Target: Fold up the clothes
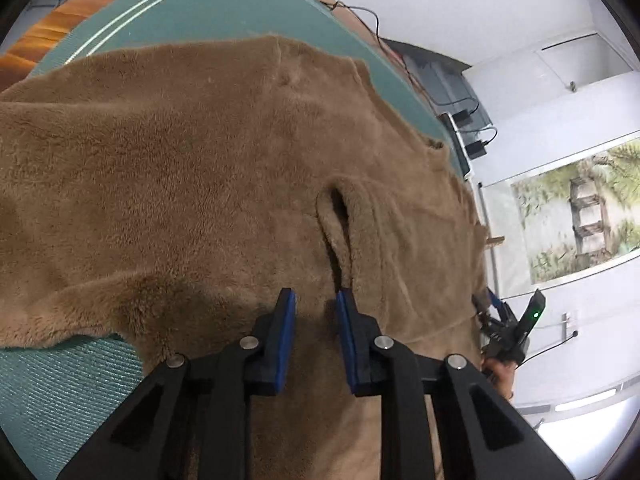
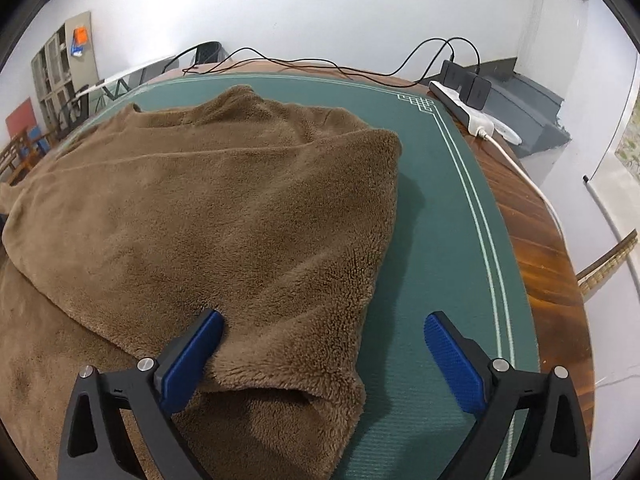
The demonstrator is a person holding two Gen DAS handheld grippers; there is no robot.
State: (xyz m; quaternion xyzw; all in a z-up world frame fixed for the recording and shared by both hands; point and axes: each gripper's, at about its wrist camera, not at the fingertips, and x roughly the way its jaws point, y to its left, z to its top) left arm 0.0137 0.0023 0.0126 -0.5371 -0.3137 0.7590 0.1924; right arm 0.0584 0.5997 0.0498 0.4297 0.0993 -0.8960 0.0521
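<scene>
The left gripper [image 1: 316, 300] is clamped on a ridge of the brown fleece [image 1: 180, 160]. The right gripper [image 2: 324, 328] gapes wide over the fleece's edge on the green mat [image 2: 440, 208], gripping nothing

The brown fleece garment [image 2: 208, 216] blankets most of the green mat [image 2: 436, 248], lumped into a raised fold at its right edge. Right of that fold, a bare strip of mat runs open to the white border lines, and the right gripper [image 2: 324, 344] straddles the fold's edge with jaws wide. Beyond the garment, black cables [image 2: 304, 65] trail across the wooden surface [image 2: 536, 240], and a white power strip [image 2: 468, 114] with black adapters blocks the far right corner.
</scene>
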